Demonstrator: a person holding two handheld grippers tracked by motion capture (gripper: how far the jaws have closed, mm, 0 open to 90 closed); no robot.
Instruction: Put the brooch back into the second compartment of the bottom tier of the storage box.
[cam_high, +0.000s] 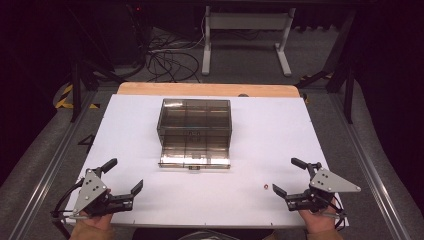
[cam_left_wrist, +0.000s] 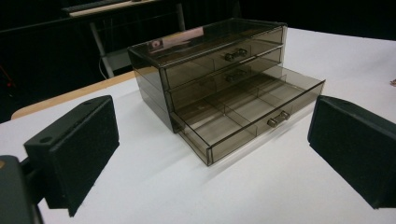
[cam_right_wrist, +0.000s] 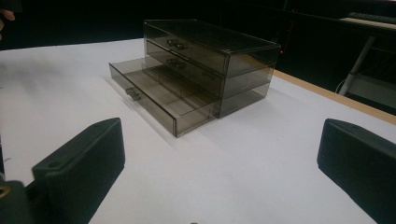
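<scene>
one smoky translucent plastic drawer chest (cam_high: 195, 131) sits mid-bench, w/ three drawers stacked; the bottom drawer (cam_left_wrist: 254, 119) is pulled out toward the person, the upper two are pushed in. each drawer front carries one small metal knob, three in all. dividers split the open drawer into compartments, which look bare in both gripper views. one tiny reddish object (cam_high: 266, 187) lies on the bench near the front edge, just left of the right gripper (cam_high: 290, 176) and well apart from the chest; too small to tell what it is.

two black two-jaw grippers, one per hand, rest at the near corners. the left gripper (cam_high: 124, 175) has its jaws spread wide w/ nothing between them; the right gripper likewise stands wide, holding nothing. both point toward the chest but stay well short of it. two hands come in at the bottom edge of the high view.

the bench (cam_high: 280, 125) is a white sheet over a light wooden top, whose far edge shows as a tan strip (cam_high: 207, 89). the room is dark; grey floor all round, metal rails along both sides of the bench. beyond the far edge: one white-legged table frame (cam_high: 246, 30) and a tangle of black cables (cam_high: 170, 57) on the floor, yellow-black hazard tape (cam_high: 65, 97) at left. nothing lies between either gripper and the chest.
</scene>
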